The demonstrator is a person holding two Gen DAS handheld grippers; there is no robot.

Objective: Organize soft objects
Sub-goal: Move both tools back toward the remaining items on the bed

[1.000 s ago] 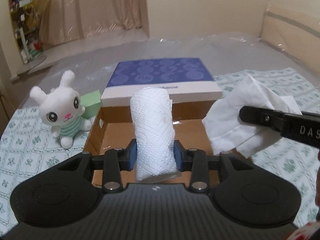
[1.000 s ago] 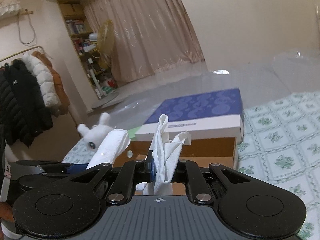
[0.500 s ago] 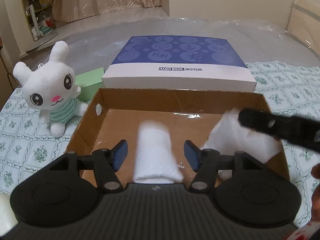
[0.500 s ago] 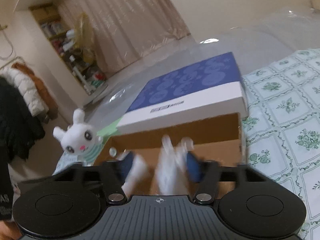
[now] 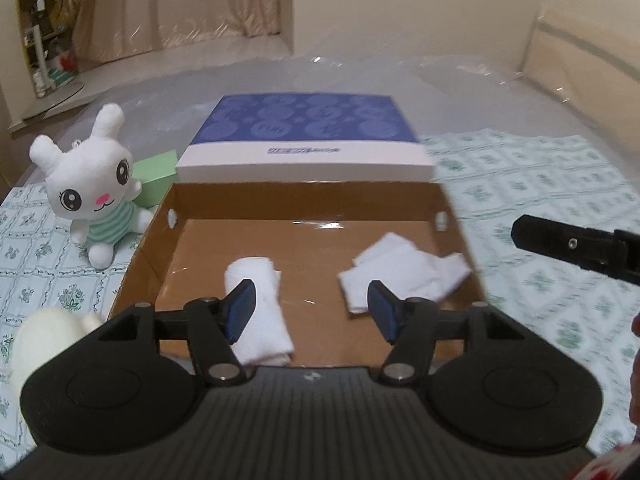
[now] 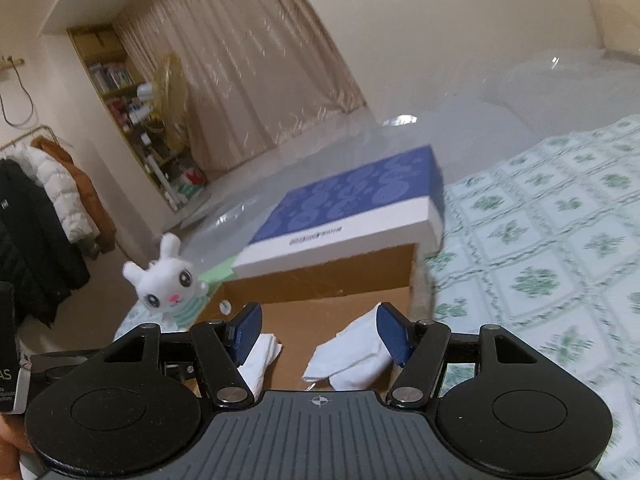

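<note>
**A:** Where did the soft things lie at that point?

**B:** The rolled towel point(image 5: 258, 308) lay on the floor of the cardboard box point(image 5: 304, 196), left of the middle and toward the near wall. The crumpled cloth point(image 5: 404, 276) lay to its right, near the right wall. The two were apart, not touching.

**A:** And the claws?

**B:** The left claw point(image 5: 312, 312) had just been opening and stood with its jaws apart, holding nothing; the towel lay below and partly behind its left finger. The right claw point(image 6: 320, 334) had just been opening too, empty, with the cloth under its right finger.

**A:** What remained?

**B:** The plush rabbit point(image 5: 90, 184) sat on the bedspread point(image 5: 540, 184) just left of the box, and something pale and soft point(image 5: 44, 340) lay at the near left. I judged both were next.

**A:** How to finish the step well?

**B:** Lift each claw straight clear so no finger snagged the fabric, then take the rabbit by its body, not an ear.
</note>
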